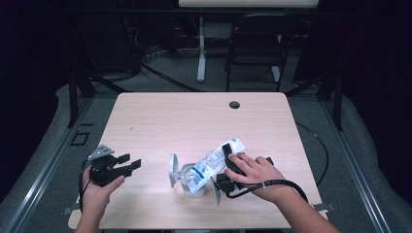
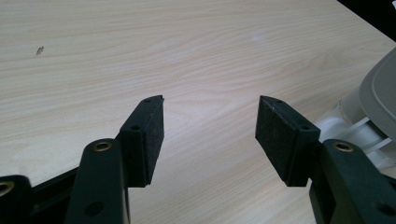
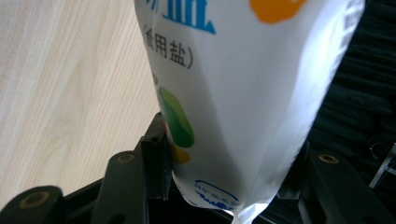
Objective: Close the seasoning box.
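A white salt bag (image 1: 212, 162) with blue print is tilted, its lower end resting in a white container (image 1: 191, 183) whose round lid (image 1: 172, 170) stands flipped up. My right gripper (image 1: 229, 158) is shut on the bag's upper part, a hand around it. In the right gripper view the bag (image 3: 243, 93) fills the gap between the jaws, with the left pad (image 3: 156, 163) pressed against it. My left gripper (image 1: 130, 162) is held apart to the left of the container, open and holding nothing. In the left gripper view its jaws (image 2: 210, 126) stand wide over bare wood, with the container (image 2: 373, 107) at the right edge.
The light wooden table (image 1: 194, 121) has a cable hole (image 1: 234, 105) near its far edge. A black cable (image 1: 318, 145) trails off the right side. A dark chair (image 1: 257, 43) and another table's leg (image 1: 201, 48) stand beyond the table.
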A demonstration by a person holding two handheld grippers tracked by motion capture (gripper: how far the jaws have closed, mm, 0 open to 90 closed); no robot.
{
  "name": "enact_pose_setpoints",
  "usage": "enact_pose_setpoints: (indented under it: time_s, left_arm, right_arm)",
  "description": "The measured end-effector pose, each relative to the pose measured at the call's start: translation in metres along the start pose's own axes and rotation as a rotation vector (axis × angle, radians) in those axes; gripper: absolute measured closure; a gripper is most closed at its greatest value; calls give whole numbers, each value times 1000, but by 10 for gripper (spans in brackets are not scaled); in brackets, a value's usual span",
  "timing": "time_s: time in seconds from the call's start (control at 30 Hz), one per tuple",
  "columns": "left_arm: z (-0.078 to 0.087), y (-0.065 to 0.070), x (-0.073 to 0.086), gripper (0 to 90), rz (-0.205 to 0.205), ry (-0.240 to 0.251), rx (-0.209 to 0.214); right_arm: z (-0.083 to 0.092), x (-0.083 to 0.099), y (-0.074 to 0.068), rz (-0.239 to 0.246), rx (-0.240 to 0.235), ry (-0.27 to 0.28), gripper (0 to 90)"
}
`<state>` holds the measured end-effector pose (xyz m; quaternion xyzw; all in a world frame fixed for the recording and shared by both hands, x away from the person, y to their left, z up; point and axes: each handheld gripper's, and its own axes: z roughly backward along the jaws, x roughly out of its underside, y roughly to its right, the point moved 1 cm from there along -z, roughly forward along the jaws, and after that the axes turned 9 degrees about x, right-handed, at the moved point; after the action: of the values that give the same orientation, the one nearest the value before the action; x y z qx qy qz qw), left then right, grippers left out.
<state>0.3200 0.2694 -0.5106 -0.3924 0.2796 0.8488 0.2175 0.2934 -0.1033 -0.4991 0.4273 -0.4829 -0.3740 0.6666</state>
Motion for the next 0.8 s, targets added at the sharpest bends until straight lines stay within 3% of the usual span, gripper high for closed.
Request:
enact_pose_setpoints:
  time_s: [0.8]
  left_arm:
    - [0, 0, 0, 423, 1, -1, -2]
  right_arm:
    - [1, -1, 2, -18, -29, -14, 537]
